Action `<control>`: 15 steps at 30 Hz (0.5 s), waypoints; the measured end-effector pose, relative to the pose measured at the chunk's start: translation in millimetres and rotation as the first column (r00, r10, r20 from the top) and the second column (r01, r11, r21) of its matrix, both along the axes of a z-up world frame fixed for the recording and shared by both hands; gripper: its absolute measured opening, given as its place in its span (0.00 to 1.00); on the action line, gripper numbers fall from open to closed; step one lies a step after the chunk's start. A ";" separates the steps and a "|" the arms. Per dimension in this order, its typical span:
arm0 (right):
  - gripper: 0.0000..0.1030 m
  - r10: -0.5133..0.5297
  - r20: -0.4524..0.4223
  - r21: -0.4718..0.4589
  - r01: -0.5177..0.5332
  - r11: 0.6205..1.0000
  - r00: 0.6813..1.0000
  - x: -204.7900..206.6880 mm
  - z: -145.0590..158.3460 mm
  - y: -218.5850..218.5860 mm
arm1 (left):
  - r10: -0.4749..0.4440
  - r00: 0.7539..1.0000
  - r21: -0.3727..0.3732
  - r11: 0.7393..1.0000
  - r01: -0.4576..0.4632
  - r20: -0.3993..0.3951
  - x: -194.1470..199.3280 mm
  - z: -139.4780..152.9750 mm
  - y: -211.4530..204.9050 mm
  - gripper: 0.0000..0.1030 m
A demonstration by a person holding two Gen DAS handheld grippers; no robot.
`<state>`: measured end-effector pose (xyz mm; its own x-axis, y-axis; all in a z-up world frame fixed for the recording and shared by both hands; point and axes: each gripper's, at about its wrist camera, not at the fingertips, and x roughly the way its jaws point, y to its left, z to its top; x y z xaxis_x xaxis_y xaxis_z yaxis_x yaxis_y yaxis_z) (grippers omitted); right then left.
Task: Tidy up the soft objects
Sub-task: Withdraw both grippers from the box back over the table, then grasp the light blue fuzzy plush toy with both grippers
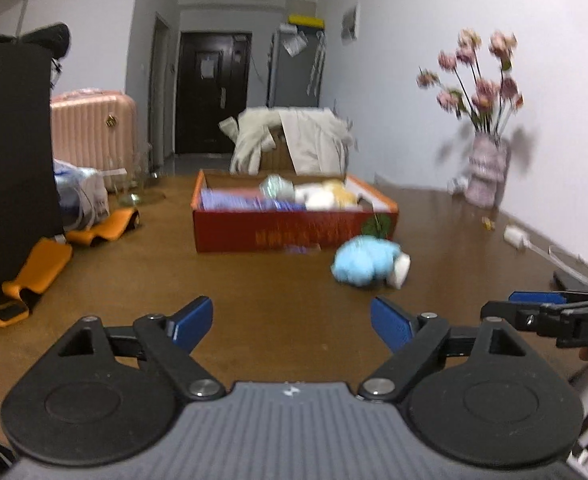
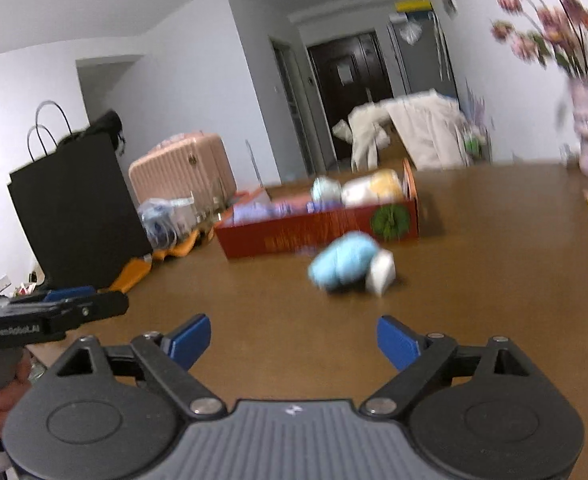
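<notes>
A light blue plush toy with a white end lies on the brown table just in front of a red cardboard box. The box holds several soft items, purple, white, yellow and pale green. The toy also shows in the right wrist view, with the box behind it. My left gripper is open and empty, short of the toy. My right gripper is open and empty, also short of the toy. Each gripper shows at the edge of the other's view.
A black paper bag and orange pouches stand at the left. A vase of pink flowers and a white charger with cable sit along the right wall. A pink suitcase and a chair with beige clothing are beyond the table.
</notes>
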<state>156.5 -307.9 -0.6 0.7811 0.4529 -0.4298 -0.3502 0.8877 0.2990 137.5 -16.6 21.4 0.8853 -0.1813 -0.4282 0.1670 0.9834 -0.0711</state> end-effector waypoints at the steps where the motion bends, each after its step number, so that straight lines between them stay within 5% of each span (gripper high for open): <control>1: 0.87 -0.004 -0.013 -0.006 0.004 1.000 1.000 -0.2 -4.9 -1.6 | -0.004 1.000 0.001 1.000 0.004 -0.008 1.0 -2.2 -1.0 0.85; 15: 0.86 -0.057 -0.028 0.033 0.058 0.998 0.998 36.1 -17.5 -16.9 | -0.078 0.994 -0.017 0.997 0.076 -0.083 51.2 -20.4 -30.7 0.87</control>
